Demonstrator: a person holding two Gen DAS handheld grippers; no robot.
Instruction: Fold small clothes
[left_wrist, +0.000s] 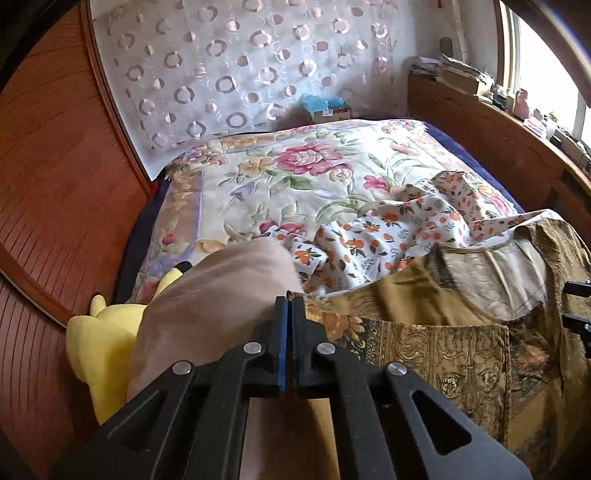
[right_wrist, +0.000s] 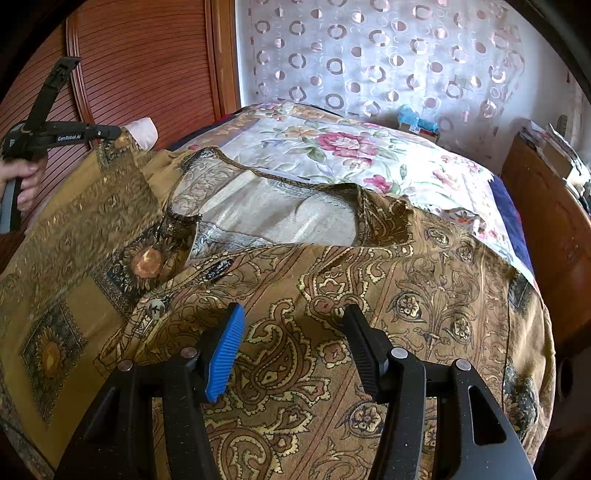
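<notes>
A brown-gold patterned shirt lies spread on the bed, collar and pale inner lining facing up. It also shows in the left wrist view. My left gripper is shut on an edge of this shirt and lifts it; it also shows in the right wrist view at the far left. My right gripper is open just above the shirt's front, with nothing between its jaws. A white garment with an orange print lies crumpled beyond the shirt.
A floral quilt covers the bed. A beige pillow and a yellow plush toy sit at the left. A wooden wardrobe stands left, a wooden shelf with clutter right, a small box at the far end.
</notes>
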